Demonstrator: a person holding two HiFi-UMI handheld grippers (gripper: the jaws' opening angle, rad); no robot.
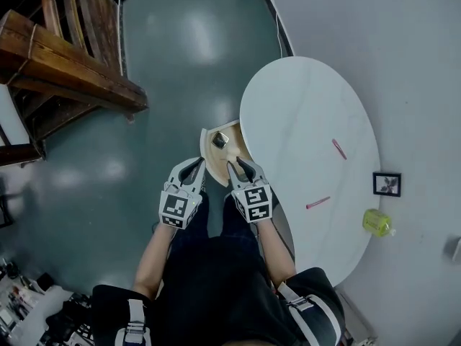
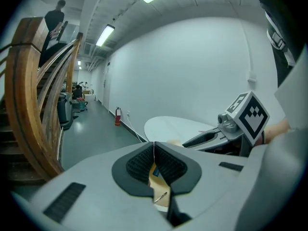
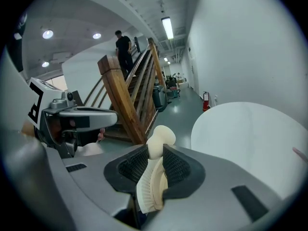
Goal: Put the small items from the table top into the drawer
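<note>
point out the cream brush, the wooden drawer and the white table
cream bristle brush (image 3: 155, 181): right gripper view, brush head
open wooden drawer (image 1: 215, 158): head view, bare inner bottom
oval white table (image 1: 306, 114): head view, bare top

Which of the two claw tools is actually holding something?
The right gripper: its jaws are clamped on a cream-coloured brush. The left gripper has its jaws pressed together with nothing between them.

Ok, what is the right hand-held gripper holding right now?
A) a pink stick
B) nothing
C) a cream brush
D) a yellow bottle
C: in the right gripper view, the right hand-held gripper has its jaws clamped on a cream brush with white bristles.
</note>
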